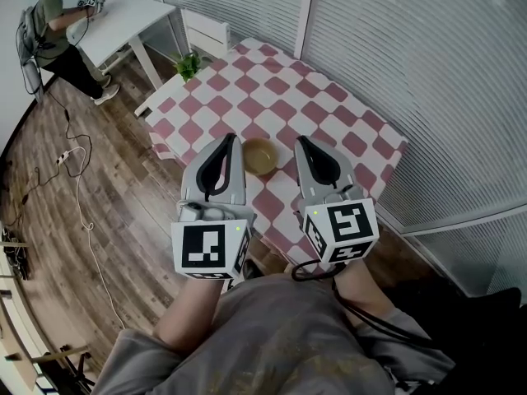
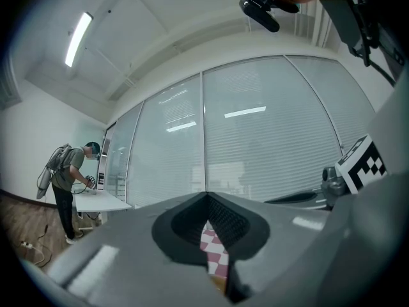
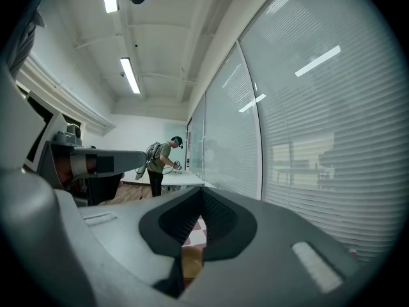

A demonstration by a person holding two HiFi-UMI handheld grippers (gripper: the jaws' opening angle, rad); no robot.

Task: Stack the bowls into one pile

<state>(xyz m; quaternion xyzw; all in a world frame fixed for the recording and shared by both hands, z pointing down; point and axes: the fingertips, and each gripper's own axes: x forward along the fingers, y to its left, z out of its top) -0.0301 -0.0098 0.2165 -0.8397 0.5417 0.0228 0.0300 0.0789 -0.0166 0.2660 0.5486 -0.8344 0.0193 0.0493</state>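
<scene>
Right gripper [image 1: 304, 143] above table's [image 1: 329, 109] near edge.

Head camera steeply above the desk [image 1: 329, 113].
Left claw [image 1: 226, 138] and right claw [image 1: 303, 141] cameras look level at the blinds [image 2: 268, 158], seemingly sharing desk checks.

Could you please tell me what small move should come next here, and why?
Probably open the right gripper and tip it down toward the bowl. Both it and the left gripper are shut, empty and held level above the table, with the bowl showing between them. Only that bowl shows, so it may already be the pile.
</scene>
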